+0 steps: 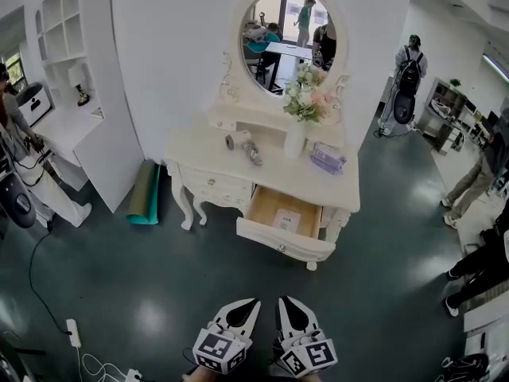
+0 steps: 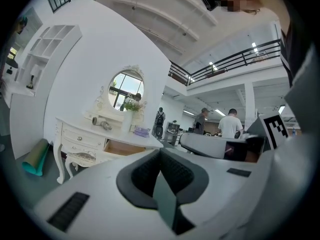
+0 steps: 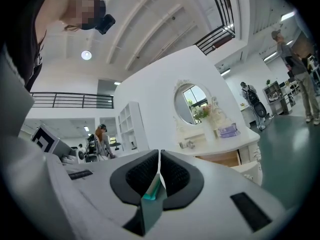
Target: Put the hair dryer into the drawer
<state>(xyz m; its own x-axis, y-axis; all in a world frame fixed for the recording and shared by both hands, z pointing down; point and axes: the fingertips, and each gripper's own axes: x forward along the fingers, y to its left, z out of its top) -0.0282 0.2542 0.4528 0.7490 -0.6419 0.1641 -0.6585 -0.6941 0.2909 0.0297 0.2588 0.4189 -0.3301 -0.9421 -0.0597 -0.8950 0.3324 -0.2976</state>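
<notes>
The left gripper [image 1: 248, 305] and the right gripper [image 1: 285, 302] were white, tapered shells lined with black ribbed pads [image 2: 142, 176]. Each carried a cube [image 1: 219, 350] printed with black-and-white square markers at its rear.

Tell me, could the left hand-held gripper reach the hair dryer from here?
Probably not yet: the left hand-held gripper is well short of the dressing table, its jaws shut. Nothing covers the hair dryer on top.
</notes>
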